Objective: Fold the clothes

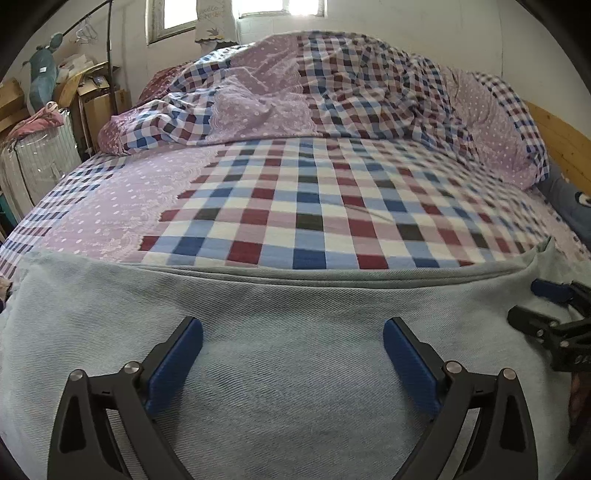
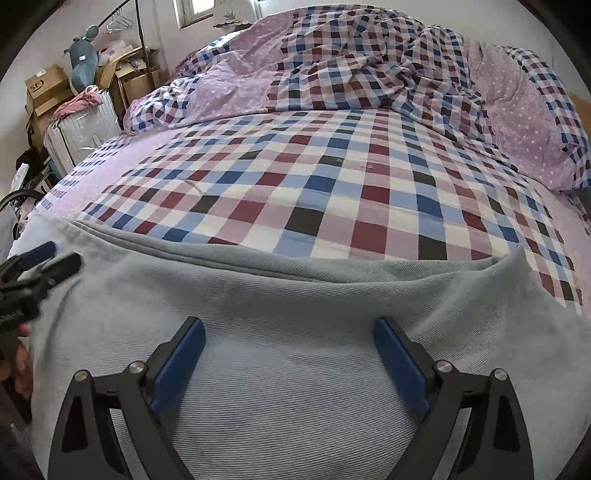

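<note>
Two grippers, left gripper (image 1: 293,363) and right gripper (image 2: 290,363), hang wide open over our grey cloth (image 1: 295,314) on the bed (image 1: 314,206), holding nothing. We think folding is just starting. Next we must pinch an edge.

You get soft daylight from the blown-out window (image 1: 295,7) behind the bed (image 1: 314,192); shadows are faint, edges bend and darken, and the right side blurs slightly.

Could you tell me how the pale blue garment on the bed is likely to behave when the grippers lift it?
The pale blue garment will probably be floppy: it lies flat and follows the bed. Its ribbed weave suggests the pads can grip it without slipping. Lifted by the left gripper alone, it would likely sag and drag.
</note>
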{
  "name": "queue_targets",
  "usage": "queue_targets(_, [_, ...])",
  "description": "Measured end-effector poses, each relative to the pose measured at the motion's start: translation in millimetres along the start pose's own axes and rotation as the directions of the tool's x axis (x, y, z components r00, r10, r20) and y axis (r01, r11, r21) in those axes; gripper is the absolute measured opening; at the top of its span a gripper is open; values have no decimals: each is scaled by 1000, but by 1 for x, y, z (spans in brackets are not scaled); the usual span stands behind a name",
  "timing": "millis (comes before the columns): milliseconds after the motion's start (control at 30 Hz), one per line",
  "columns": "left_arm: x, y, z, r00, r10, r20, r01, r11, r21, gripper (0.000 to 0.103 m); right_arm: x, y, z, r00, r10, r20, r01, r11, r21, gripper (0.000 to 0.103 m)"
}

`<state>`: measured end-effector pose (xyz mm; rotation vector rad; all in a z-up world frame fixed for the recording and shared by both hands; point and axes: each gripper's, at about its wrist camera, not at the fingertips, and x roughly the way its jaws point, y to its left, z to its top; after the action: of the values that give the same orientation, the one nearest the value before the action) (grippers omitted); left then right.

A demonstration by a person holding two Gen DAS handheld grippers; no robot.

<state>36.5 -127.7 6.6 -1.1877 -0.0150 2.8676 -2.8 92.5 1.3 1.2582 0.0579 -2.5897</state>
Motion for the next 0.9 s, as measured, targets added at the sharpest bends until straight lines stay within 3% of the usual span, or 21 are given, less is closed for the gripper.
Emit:
queue_targets(267, [-68,58,-7,996,18,84,-1,980,-197,100,-3,-5,-3,1000,13,4,-13,1000,10,96])
queue_targets(433, [-111,125,-31,991,17,136,38,921,-387,100,-8,-11,-8,1000,23,7,-23,1000,19,96])
queue_targets(567, [-135,177,-59,988,50,145,41,826,-563,100,-12,-16,-13,999,48,15,-49,998,39,97])
queue_targets(733, [-146,221,-104,991,20,135,88,659,-747,100,-30,-29,-24,995,94,38,-97,993,74,98])
queue_targets(900, [-143,239,-130,983,-69,172,180,563,-806,100,-56,-35,-31,989,131,75,-139,983,118,98])
